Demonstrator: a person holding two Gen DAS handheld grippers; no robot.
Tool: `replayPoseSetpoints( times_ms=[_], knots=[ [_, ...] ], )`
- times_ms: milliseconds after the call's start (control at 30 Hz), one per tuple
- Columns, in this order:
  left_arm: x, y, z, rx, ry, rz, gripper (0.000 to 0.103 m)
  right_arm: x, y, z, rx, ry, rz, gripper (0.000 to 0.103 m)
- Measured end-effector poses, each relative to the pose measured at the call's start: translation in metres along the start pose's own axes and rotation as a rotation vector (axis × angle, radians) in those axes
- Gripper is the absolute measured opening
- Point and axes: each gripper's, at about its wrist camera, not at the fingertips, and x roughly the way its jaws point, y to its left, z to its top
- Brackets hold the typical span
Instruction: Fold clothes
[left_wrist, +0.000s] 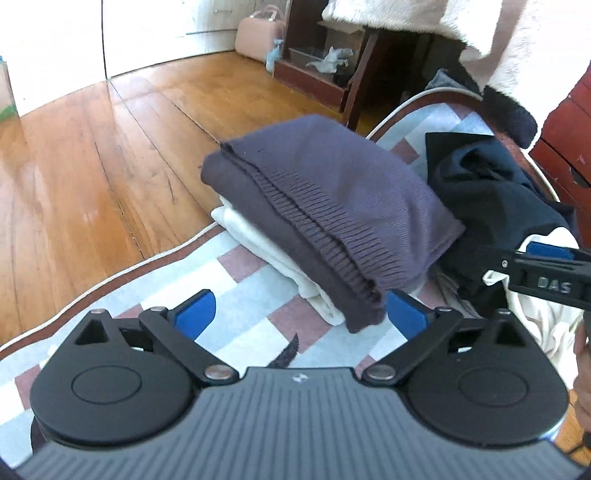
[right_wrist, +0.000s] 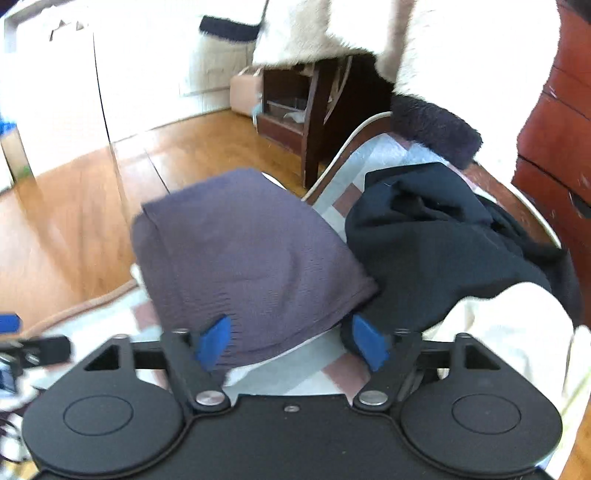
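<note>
A folded grey-purple knit sweater (left_wrist: 332, 199) (right_wrist: 243, 254) lies on top of a folded white garment (left_wrist: 266, 243), both on a checked mat (left_wrist: 240, 291). My left gripper (left_wrist: 301, 314) stands open just in front of this stack; its blue pads press on nothing, and the sweater's near corner shows beside the right pad. My right gripper (right_wrist: 291, 343) is open too, with the sweater's near edge showing between its pads, untouched. One of its fingers (left_wrist: 546, 280) reaches in from the right in the left wrist view.
A crumpled black garment (left_wrist: 491, 199) (right_wrist: 443, 240) and a cream one (right_wrist: 509, 332) lie right of the stack. Beyond the mat are wooden floor (left_wrist: 92, 155), dark wooden furniture (left_wrist: 354, 92), a red cabinet (right_wrist: 554, 147), a hanging furry throw (right_wrist: 461, 55) and a pink bag (left_wrist: 258, 37).
</note>
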Motion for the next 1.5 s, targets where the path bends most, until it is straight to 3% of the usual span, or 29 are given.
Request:
replayPoseSetpoints(
  times_ms=[67, 133, 300, 567, 767, 1000, 1067, 1200, 1500],
  knots=[
    [-0.006, -0.006, -0.006, 0.019, 0.018, -0.035, 0.103, -0.023, -0.004, -0.008, 0.004, -0.010, 0.001, 0.085],
    [-0.008, -0.016, -0.008, 0.038, 0.043, -0.025, 0.103, -0.040, -0.009, -0.015, -0.003, -0.010, -0.003, 0.090],
    [-0.014, -0.041, -0.015, 0.092, 0.079, -0.017, 0.103, -0.065, -0.024, -0.031, 0.017, 0.021, 0.030, 0.092],
    [-0.029, -0.074, -0.028, 0.193, 0.086, -0.017, 0.103, -0.082, -0.039, -0.047, 0.006, 0.095, -0.087, 0.092],
    [-0.037, -0.090, -0.033, 0.243, 0.063, 0.004, 0.103, -0.095, -0.047, -0.051, 0.013, 0.128, -0.117, 0.092],
    [-0.045, -0.092, -0.032, 0.228, 0.037, -0.003, 0.103, -0.106, -0.044, -0.054, -0.056, 0.153, -0.105, 0.092],
    [-0.045, -0.090, -0.030, 0.228, 0.030, 0.044, 0.103, -0.107, -0.045, -0.054, -0.060, 0.149, -0.109, 0.092],
    [-0.041, -0.090, -0.030, 0.213, 0.049, -0.003, 0.103, -0.107, -0.046, -0.055, -0.076, 0.138, -0.138, 0.092],
    [-0.042, -0.098, -0.034, 0.246, 0.043, 0.006, 0.103, -0.105, -0.047, -0.055, -0.099, 0.145, -0.168, 0.092]
  ],
)
